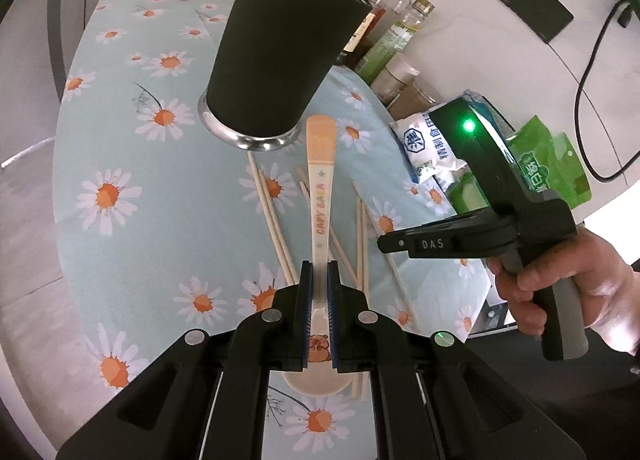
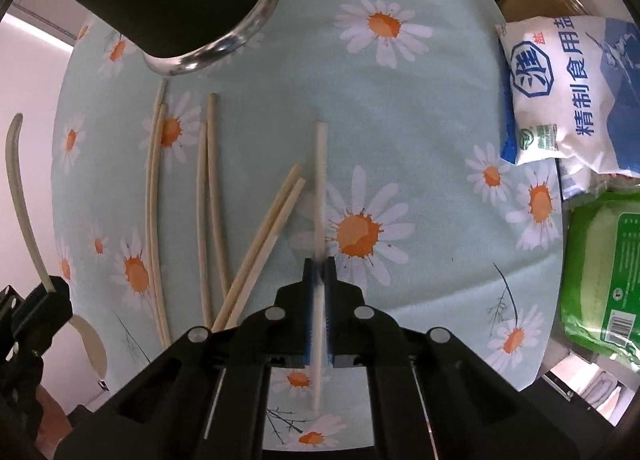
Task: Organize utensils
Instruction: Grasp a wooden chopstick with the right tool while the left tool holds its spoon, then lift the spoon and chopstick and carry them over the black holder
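Left wrist view first: my left gripper (image 1: 319,276) angles down toward the daisy tablecloth (image 1: 132,163), jaws clamped on the handle of a cream spoon (image 1: 320,187) printed with a capybara, handle aimed at the black cup (image 1: 276,55). Right wrist view: my right gripper (image 2: 319,272) looks straight down, jaws pinched onto a single white chopstick (image 2: 320,179), while the wooden chopsticks (image 2: 212,199) lie loose just to its left on the cloth.

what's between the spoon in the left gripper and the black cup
Nothing visible. The spoon, clamped in the left gripper, points at the black cup with only bare tablecloth and loose chopsticks lying flat below.
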The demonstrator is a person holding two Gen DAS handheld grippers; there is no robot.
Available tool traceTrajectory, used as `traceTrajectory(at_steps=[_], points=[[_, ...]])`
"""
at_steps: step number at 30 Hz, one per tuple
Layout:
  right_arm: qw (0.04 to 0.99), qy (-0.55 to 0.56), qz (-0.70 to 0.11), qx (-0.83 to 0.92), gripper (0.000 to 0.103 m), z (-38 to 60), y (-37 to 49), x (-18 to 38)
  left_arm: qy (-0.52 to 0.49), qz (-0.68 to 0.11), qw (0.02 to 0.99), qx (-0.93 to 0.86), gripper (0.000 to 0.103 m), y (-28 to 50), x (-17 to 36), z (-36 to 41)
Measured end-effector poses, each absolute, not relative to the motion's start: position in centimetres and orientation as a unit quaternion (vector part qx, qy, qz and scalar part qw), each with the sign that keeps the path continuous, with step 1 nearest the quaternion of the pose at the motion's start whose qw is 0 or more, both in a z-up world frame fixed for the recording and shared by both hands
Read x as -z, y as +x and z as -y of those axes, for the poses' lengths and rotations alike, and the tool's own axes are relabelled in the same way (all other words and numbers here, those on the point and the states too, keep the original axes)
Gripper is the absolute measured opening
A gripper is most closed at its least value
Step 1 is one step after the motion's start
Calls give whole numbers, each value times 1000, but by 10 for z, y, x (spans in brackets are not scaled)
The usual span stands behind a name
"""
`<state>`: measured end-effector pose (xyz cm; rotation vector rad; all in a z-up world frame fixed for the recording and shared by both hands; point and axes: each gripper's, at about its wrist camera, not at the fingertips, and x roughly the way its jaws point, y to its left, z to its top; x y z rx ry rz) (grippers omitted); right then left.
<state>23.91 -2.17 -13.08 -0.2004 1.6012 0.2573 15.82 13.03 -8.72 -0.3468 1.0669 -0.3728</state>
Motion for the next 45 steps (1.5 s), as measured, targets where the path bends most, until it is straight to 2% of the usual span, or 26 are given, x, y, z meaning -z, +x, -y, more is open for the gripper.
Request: traceTrajectory(at_steps=[12,24,45], points=[[705,-35,-699,-116,5,47,242,119,-154,-507,830,173,6,164,85,-127],[717,54,-652,-241,6,74,249,71,-155,-488,847,143,6,167,57,-111],[763,116,-462,-436,6,87,285,-16,-147,-382,906,103,6,183,-17,-92]])
